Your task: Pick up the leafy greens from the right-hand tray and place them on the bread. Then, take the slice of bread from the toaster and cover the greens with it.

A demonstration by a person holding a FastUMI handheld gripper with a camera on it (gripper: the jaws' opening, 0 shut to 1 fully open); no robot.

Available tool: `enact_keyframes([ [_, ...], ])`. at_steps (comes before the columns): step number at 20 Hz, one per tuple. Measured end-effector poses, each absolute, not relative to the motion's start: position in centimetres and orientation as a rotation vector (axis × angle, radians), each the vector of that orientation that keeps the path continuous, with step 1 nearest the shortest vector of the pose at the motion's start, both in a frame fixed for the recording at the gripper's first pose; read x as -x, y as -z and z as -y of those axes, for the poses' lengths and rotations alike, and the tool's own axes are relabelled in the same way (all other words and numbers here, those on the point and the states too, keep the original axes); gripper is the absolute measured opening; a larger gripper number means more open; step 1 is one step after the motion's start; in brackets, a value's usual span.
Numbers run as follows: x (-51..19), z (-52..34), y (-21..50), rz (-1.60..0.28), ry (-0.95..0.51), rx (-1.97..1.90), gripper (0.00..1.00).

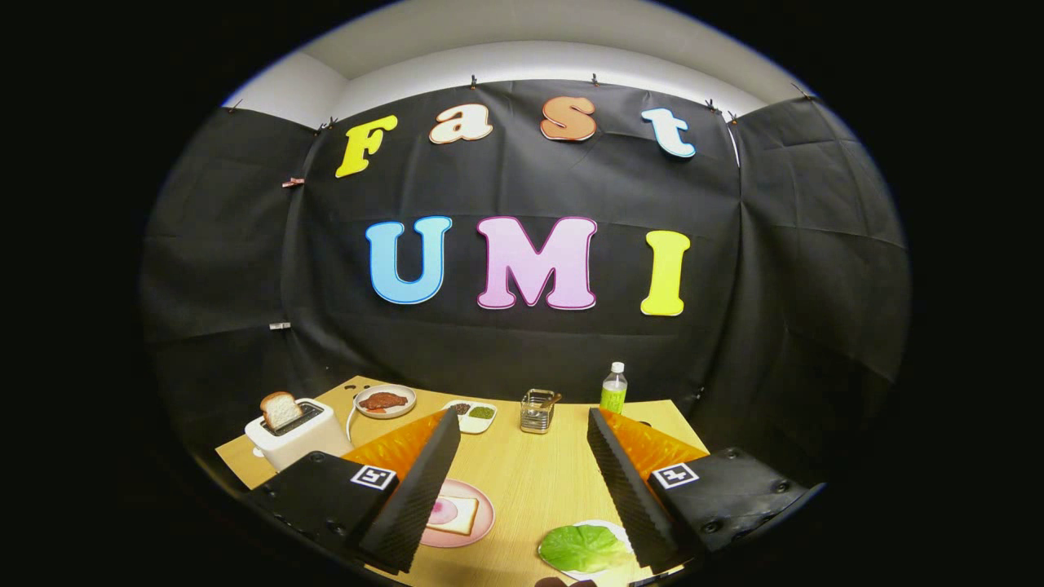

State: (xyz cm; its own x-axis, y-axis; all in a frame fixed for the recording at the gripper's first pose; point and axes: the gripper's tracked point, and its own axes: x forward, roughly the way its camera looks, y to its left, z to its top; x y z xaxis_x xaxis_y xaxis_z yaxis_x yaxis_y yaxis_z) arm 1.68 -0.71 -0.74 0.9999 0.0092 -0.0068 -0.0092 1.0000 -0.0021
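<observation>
— So where does the gripper (522, 481) stand?
— Jaws wide apart, holding nothing. The leafy greens (583, 547) lie on the white tray (608, 526) by the tabletop's (530, 473) near edge, beside the right finger.
— Handling?
— Probably light, limp, tearable — pinch a rim gently.

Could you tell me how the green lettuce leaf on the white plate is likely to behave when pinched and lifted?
The crinkled green lettuce leaf looks thin, so probably light and floppy. It lies flat on the white plate, so edge pinching may slip. The gripper is open above it.
</observation>
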Motion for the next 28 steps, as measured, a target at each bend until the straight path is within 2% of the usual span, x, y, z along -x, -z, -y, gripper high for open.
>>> enact_keyframes([
  [7,-2.5,2.4,2.6,-0.043,-0.016,0.009,0.98],
  [12,-3.0,4.6,6.3,-0.142,-0.029,0.013,0.98],
  [20,-2.5,7.4,18.1,-0.463,-0.112,0.025,0.98],
  [28,-2.6,8.8,27.9,-0.698,-0.241,0.085,0.98],
])
